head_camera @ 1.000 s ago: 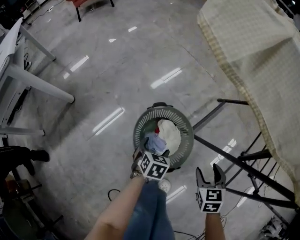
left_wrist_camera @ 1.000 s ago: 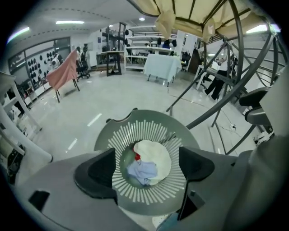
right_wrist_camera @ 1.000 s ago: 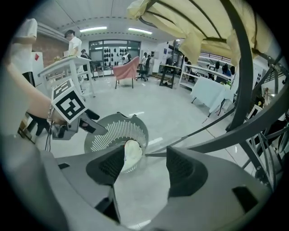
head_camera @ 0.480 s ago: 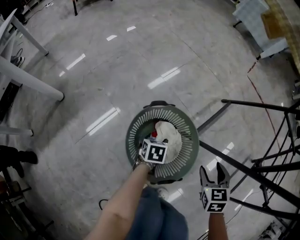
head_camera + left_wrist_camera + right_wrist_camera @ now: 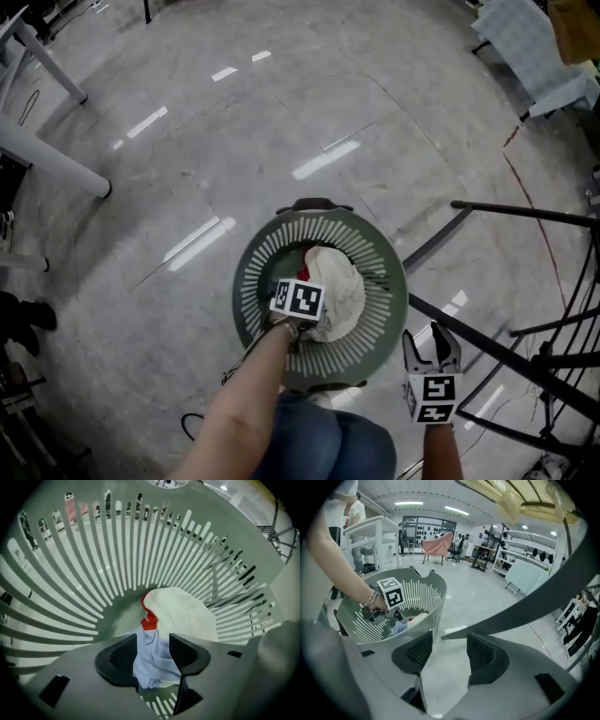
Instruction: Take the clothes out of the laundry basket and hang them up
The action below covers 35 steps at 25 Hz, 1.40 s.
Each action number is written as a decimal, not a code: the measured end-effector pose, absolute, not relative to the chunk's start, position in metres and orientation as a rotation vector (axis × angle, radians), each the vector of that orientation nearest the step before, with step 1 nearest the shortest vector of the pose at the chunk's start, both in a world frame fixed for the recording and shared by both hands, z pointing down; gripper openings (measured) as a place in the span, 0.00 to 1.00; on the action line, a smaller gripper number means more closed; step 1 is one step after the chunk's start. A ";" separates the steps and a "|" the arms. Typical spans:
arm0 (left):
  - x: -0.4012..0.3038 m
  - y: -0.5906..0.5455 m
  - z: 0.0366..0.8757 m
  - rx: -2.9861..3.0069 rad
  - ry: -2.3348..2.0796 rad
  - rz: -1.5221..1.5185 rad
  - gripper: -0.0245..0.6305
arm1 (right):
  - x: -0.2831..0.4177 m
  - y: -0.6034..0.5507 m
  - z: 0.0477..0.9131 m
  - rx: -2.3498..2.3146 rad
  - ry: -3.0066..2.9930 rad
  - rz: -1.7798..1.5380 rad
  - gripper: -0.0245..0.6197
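Blue cloth (image 5: 157,665) pinched in left tool (image 5: 153,639), jaws just closing

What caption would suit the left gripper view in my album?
Left gripper, its jaws just closing onto a light blue garment in the laundry basket, white cloth behind.

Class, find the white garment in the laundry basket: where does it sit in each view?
Head view: white garment just below centre, right of the marker cube.
Left gripper view: white garment centre, beyond the jaws.
Right gripper view: white garment left of centre, small.
Shared landmark: laundry basket, its slatted wall.
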State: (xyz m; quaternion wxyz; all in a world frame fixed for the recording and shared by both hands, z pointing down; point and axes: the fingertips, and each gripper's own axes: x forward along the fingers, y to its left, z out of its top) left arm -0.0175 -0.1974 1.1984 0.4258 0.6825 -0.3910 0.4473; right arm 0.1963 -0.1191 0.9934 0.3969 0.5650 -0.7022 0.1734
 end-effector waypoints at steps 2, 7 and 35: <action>-0.013 -0.193 1.210 1.711 -0.953 1.121 0.36 | 0.192 -0.119 1.001 1.414 -1.801 0.457 0.39; -0.010 -0.192 1.232 1.682 -0.908 1.093 0.34 | 0.182 -0.112 1.017 1.343 -1.812 0.479 0.38; -0.025 -0.136 0.913 1.792 -0.913 0.934 0.06 | 0.146 -0.088 0.757 1.298 -1.842 0.530 0.28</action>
